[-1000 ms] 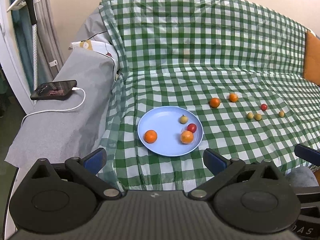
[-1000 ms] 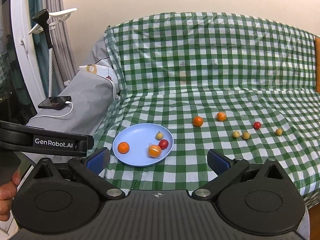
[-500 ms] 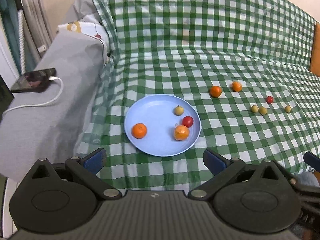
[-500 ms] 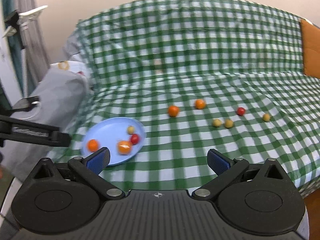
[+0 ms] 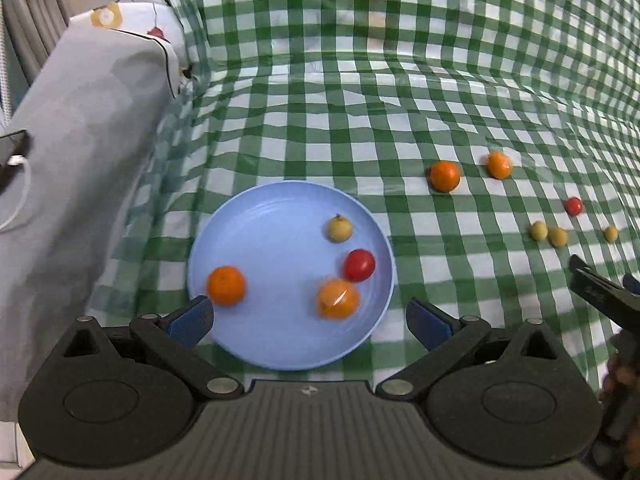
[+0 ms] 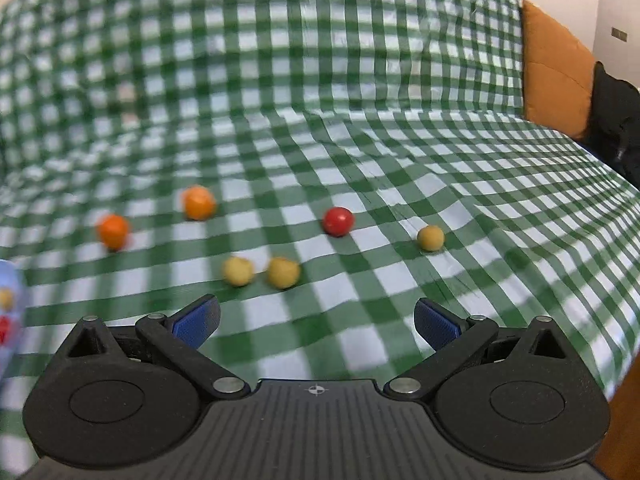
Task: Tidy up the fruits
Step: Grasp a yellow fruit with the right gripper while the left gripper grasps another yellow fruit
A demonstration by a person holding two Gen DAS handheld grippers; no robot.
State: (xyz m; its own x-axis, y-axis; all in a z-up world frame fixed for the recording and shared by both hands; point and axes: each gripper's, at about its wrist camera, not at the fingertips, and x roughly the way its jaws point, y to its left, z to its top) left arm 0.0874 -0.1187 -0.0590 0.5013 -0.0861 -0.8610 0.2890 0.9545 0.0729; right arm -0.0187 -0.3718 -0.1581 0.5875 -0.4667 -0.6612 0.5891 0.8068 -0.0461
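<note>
Closer now: four plated fruits (image 5: pixel 339 228), six loose (image 6: pixel 338 221).

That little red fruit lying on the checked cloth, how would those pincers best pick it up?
Grip the red fruit across its widest middle, coming down from above and in front with the right gripper, whose jaws stand open. It is round and smooth, so any lower or higher grip would likely slip. It lies apart from the yellow fruits, leaving room for a finger on each side.
</note>
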